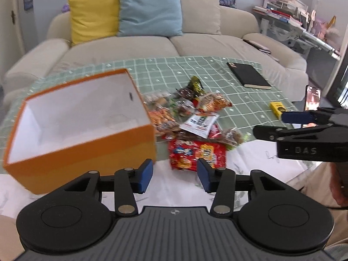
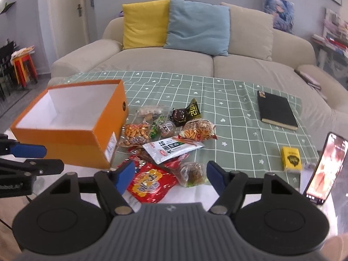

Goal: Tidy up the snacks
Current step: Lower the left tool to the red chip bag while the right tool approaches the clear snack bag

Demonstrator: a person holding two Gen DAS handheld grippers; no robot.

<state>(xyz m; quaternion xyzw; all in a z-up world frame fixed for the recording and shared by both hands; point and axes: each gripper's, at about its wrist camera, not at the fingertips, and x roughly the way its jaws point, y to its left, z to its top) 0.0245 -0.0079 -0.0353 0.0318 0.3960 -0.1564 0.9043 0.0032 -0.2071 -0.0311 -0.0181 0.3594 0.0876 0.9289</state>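
An open orange box (image 1: 82, 150) with a white inside stands on the table's left; it also shows in the right wrist view (image 2: 71, 143). A pile of snack packets (image 1: 191, 117) lies to its right, with a red packet (image 1: 196, 154) nearest and a white packet (image 2: 171, 149) in the middle. My left gripper (image 1: 175, 175) is open and empty, just short of the red packet (image 2: 150, 181). My right gripper (image 2: 170, 177) is open and empty above the near edge of the pile, over the red packet and a clear-wrapped brown snack (image 2: 193, 173).
A green checked cloth (image 2: 228, 117) covers the table. A black notebook (image 2: 276, 109), a yellow card pack (image 2: 291, 158) and a propped phone (image 2: 326, 167) are on the right. A beige sofa (image 2: 174, 61) with yellow and blue cushions stands behind.
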